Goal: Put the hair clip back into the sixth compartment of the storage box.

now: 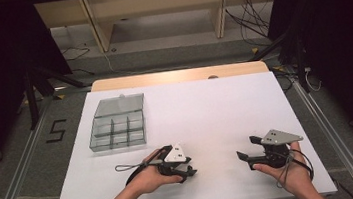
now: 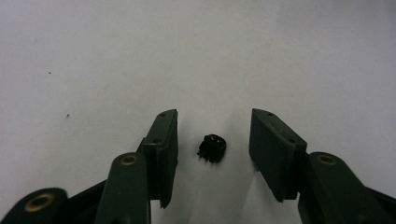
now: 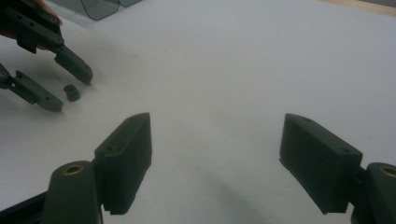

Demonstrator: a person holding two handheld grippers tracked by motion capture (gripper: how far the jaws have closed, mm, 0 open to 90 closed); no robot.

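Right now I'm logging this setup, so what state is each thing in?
left gripper: jaws part open, astride the small black part, pads not touching it.
small black part: lying loose on the white table.
right gripper: jaws wide open, nothing between them.
compartment box: lid open, tilted back.

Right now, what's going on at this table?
A person holds a gripper in each hand over a white table. The left gripper has its jaws on either side of a small black part, not touching it. The right gripper is open over bare table. A clear compartment box sits open at the far left.
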